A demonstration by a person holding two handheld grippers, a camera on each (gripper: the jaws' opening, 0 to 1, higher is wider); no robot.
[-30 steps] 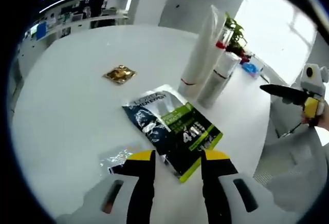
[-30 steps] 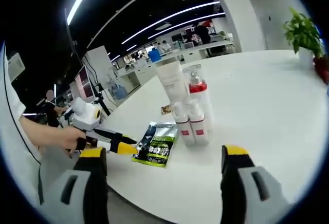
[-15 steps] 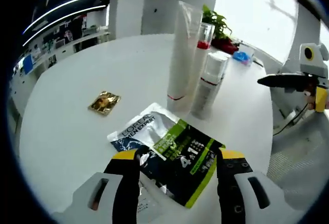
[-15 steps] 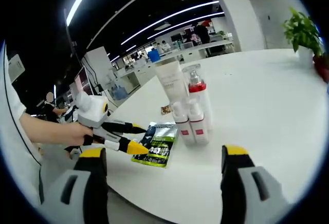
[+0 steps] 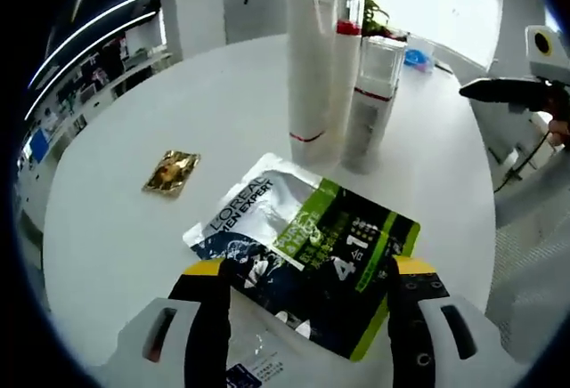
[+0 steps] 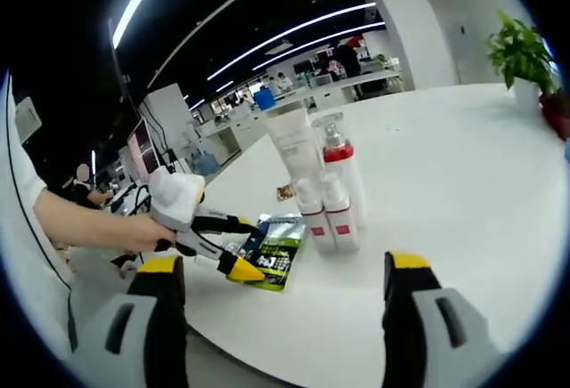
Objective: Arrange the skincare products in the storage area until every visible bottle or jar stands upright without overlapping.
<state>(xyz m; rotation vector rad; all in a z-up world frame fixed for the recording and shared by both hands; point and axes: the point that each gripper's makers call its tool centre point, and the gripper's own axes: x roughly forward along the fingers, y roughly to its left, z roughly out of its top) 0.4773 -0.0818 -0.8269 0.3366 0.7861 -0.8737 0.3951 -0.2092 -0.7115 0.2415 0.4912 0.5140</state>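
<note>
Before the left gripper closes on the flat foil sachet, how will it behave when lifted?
The sachet looks thin and flat, so it will probably sag. Its glossy foil may slip between the left gripper fingers. It seems light, and cannot stand upright unsupported.

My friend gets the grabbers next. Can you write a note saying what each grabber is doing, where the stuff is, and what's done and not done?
Left gripper: open, jaws on either side of the near end of the dark and green sachet lying flat on the white table.
Right gripper: open, holding nothing, back near the table edge.
Things: the tall white tube, the red-collared bottle and the small white bottles stand upright in a tight cluster. A small gold packet lies flat, apart.
Done: bottles and tube upright.
Left: sort out the flat sachet; maybe space the cluster.
</note>
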